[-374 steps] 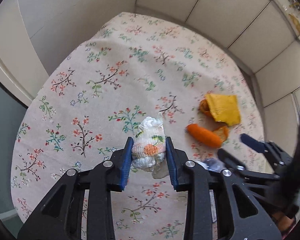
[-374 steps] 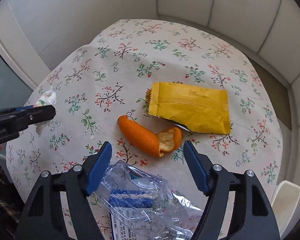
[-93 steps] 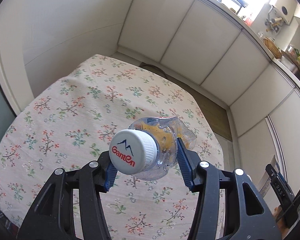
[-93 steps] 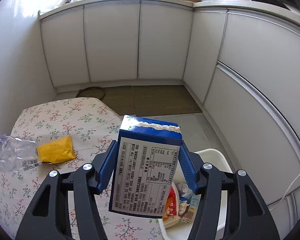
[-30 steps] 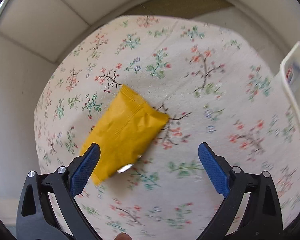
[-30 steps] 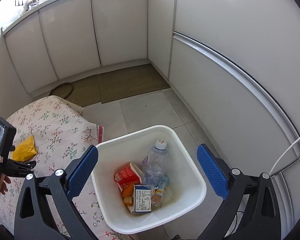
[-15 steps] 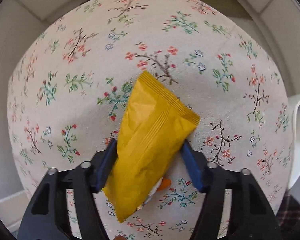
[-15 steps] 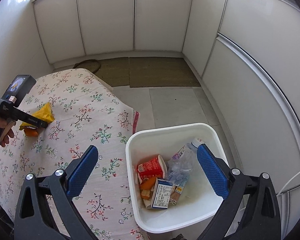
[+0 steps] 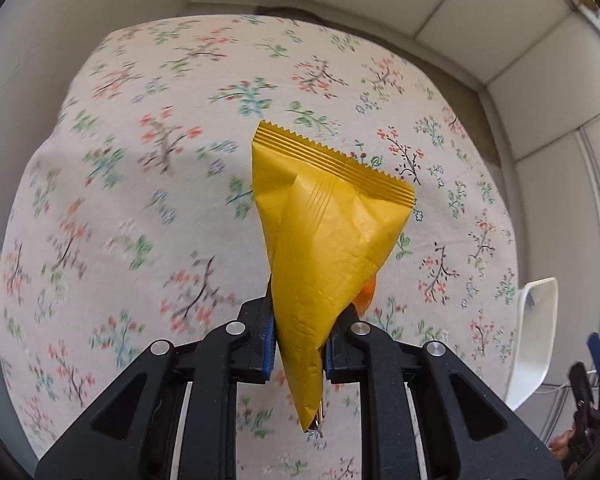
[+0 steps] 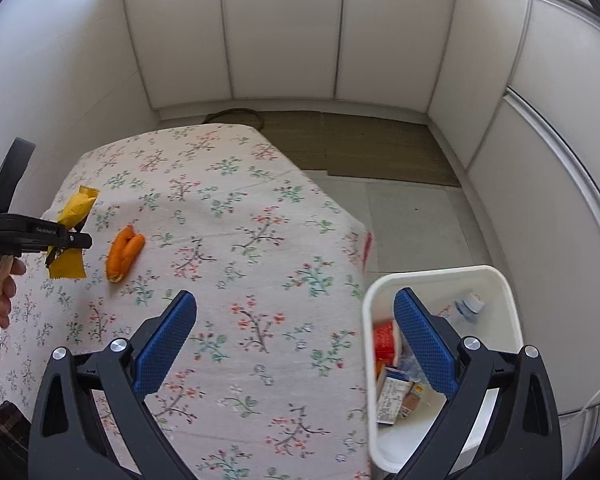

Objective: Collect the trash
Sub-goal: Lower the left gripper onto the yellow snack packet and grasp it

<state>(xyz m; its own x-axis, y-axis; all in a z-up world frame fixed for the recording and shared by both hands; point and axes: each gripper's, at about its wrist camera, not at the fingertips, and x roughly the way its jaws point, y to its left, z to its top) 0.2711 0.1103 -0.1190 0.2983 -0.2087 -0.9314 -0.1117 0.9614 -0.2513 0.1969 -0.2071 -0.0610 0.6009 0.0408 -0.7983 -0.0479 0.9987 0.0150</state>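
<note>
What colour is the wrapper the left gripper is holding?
Yellow, with a zigzag-cut crimped end. The wrapper shows best in the left wrist view, pinched in the left gripper.

Small white lettering runs along the side of the left gripper [image 10: 74,240] at the left edge of the right wrist view, too small to read with certainty. In the white bin [image 10: 512,304] at lower right, a carton [image 10: 390,398] carries a printed panel, but its text is illegible.
</note>
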